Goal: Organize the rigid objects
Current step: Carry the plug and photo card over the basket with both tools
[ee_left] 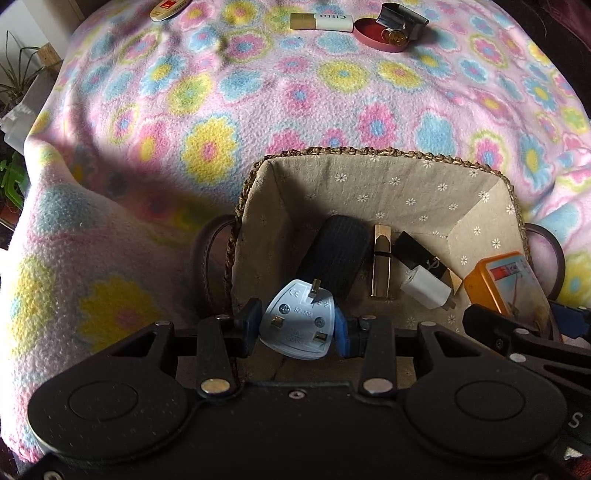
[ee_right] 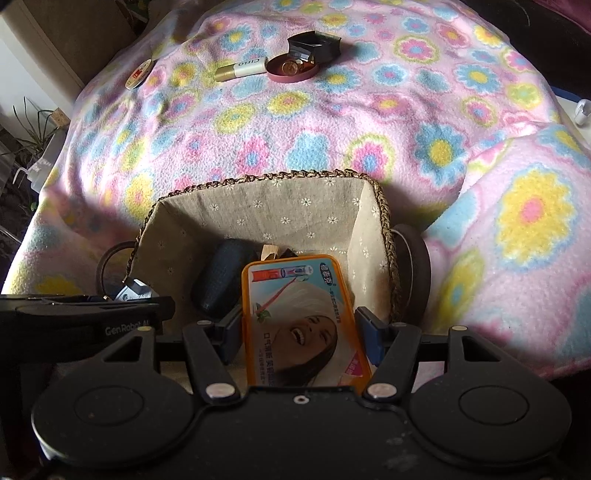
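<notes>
Nearest your left lens, the left gripper (ee_left: 297, 328) is clamped on a white plug adapter (ee_left: 297, 325), pads pressing its two slanted sides, pins facing the camera, poised over the near-left corner of the lined basket (ee_left: 369, 173). You can judge it light, hard and a bit slick — the tapered sides could let it squirt out, so the grip belongs low on the widest part.

Your right gripper (ee_right: 297, 332) is closed on an orange tin (ee_right: 299, 317) by its long edges, hanging over the basket's near-right side. It looks stiff and light, with smooth painted metal that may slide or tilt between the pads.

Inside the basket already lie a dark oblong case (ee_left: 338, 254), a gold lipstick (ee_left: 380, 262), a black box (ee_left: 417, 254) and a small white charger (ee_left: 424, 291) — they crowd the floor, so free spots are few. The two grippers sit close together; mind them knocking.

Well apart at the far end of the flowered blanket (ee_left: 258, 110) wait a white-and-gold tube (ee_left: 319, 21), a red dish (ee_left: 380, 37) with a black folded packet (ee_left: 402, 18), and a small oval tin (ee_left: 166, 8).
</notes>
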Demonstrator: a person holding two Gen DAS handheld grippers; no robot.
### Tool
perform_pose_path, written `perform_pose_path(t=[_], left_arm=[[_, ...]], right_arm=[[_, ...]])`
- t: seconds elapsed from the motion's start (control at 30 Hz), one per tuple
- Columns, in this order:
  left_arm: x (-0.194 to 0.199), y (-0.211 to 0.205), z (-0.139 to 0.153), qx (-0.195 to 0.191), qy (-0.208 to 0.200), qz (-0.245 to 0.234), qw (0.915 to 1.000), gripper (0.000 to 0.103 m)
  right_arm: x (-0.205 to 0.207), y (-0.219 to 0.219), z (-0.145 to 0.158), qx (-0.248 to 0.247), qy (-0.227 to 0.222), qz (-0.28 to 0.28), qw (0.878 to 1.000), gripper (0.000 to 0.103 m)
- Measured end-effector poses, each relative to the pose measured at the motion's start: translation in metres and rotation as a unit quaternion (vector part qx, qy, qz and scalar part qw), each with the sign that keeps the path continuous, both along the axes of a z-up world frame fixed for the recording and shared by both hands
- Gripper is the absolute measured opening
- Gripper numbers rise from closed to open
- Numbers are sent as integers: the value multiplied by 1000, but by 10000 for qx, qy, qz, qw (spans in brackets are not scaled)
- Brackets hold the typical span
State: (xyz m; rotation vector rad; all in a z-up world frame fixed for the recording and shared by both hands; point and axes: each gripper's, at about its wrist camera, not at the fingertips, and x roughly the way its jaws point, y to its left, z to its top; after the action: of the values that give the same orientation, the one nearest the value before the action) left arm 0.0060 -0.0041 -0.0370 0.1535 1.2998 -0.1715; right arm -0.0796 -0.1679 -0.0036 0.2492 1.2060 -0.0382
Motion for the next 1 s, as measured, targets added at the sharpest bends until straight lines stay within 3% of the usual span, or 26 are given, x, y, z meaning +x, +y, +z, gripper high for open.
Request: perform_pose_path(t=[0.73, 0.9, 1.0], left_arm=[[6, -5, -8, 73, 251, -32, 9997, 41], [5, -5, -7, 78, 225, -57, 9997, 50], [5, -5, -6, 80, 219, -78, 9997, 50]], right_arm=[[4, 3, -6, -42, 141, 117, 9998, 63], [3, 2, -6, -48, 142, 109, 9998, 63], [3, 2, -7, -40, 151, 97, 9998, 63]])
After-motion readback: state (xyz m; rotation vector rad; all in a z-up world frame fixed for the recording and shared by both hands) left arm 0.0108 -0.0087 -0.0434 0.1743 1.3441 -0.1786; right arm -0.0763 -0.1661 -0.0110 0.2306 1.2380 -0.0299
